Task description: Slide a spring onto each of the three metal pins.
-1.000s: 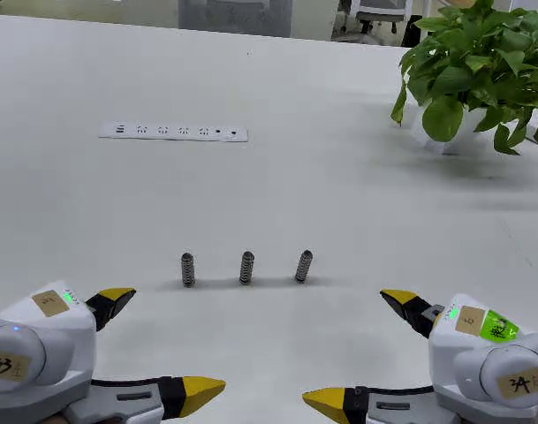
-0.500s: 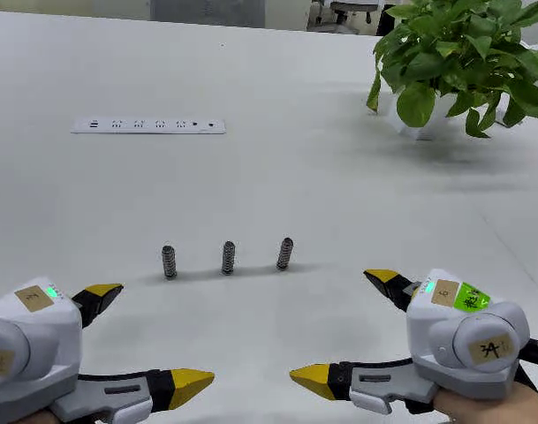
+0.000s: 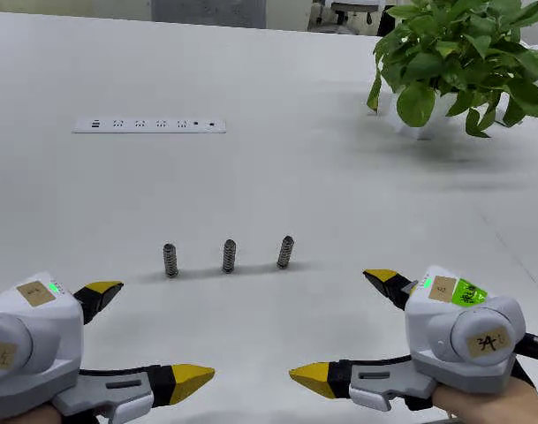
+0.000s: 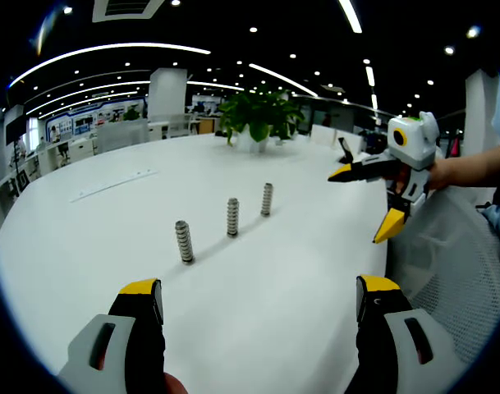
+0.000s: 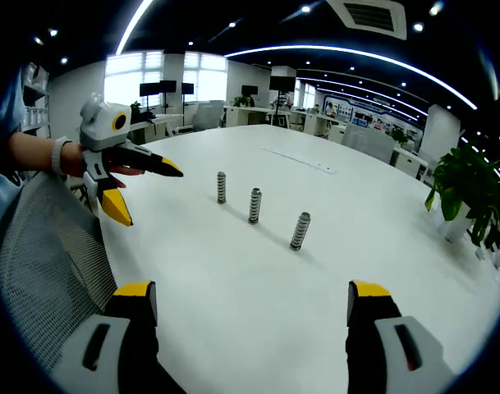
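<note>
A: What is hard to make out here?

B: The three springs are small. What is inside the coils I cannot tell. In the head view the body of the left gripper (image 3: 162, 331) and of the right gripper (image 3: 330, 325) is cut by the lower edge, and the hands behind them barely show. The plant (image 3: 463, 53) is cut by the upper right corner.

A: Where do the springs stand?

B: In a row on the white table (image 3: 277, 177), apart from each other: left spring (image 3: 170, 260), middle spring (image 3: 229, 255), right spring (image 3: 285, 252). The first two are upright, the right one leans a little. A power strip (image 3: 149, 125) lies well behind them.

A: And the grippers?

B: Both hang low over the near part of the table, one at each side, pointing inward and forward. The springs are ahead, between them, touched by neither. Each has its yellow-tipped jaws spread wide with nothing inside. The left gripper view shows its own jaws parted (image 4: 258, 286) and the right gripper (image 4: 356, 208) beyond; the right gripper view shows the same (image 5: 250, 287), with the left gripper (image 5: 153, 197) opposite.
</note>
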`<action>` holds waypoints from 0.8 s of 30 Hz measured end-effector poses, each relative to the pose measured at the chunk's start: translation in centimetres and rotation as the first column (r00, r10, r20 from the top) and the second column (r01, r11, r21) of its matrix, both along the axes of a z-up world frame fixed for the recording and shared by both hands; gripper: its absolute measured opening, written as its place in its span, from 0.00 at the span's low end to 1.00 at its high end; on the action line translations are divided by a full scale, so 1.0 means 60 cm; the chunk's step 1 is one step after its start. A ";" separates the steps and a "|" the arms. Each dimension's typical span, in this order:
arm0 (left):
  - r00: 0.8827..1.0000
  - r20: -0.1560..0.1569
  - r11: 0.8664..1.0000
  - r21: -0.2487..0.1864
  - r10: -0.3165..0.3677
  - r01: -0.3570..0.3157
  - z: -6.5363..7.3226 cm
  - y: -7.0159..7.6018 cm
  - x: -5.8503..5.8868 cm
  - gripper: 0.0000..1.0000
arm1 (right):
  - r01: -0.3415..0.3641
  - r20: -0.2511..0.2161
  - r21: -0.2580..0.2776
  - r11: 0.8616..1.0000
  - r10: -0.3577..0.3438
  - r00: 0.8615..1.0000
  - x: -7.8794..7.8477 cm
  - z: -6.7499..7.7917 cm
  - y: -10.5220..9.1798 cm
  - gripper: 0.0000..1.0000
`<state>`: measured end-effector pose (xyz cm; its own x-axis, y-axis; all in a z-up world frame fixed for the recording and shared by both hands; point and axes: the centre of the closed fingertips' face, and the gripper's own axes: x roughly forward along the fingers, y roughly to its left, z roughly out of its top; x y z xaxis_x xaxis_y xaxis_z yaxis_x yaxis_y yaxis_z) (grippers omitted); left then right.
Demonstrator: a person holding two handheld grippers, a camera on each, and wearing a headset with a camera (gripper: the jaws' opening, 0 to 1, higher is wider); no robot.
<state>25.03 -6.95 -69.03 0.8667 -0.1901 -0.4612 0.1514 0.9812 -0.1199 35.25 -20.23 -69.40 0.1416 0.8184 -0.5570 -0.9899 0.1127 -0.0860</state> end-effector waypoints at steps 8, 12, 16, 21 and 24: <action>1.000 -0.007 1.000 -0.003 0.002 -0.002 -0.003 0.002 -0.001 1.00 | 0.003 -0.012 0.003 1.000 -0.003 1.000 0.000 -0.002 -0.001 0.98; 1.000 -0.007 1.000 -0.004 0.008 -0.009 -0.004 0.007 -0.003 1.00 | -0.004 -0.015 0.000 1.000 0.004 1.000 -0.005 -0.003 0.001 0.98; 1.000 -0.012 1.000 -0.004 0.009 -0.009 -0.006 0.007 -0.004 1.00 | -0.007 -0.014 -0.003 1.000 0.007 1.000 -0.007 -0.003 0.001 0.98; 1.000 -0.018 1.000 -0.005 0.011 -0.011 -0.008 0.007 -0.004 1.00 | -0.010 -0.022 -0.010 1.000 0.010 1.000 -0.009 -0.006 0.001 0.98; 1.000 -0.020 1.000 -0.006 0.014 -0.014 -0.008 0.006 -0.005 1.00 | -0.017 -0.024 -0.009 1.000 0.017 1.000 -0.012 -0.006 0.002 0.98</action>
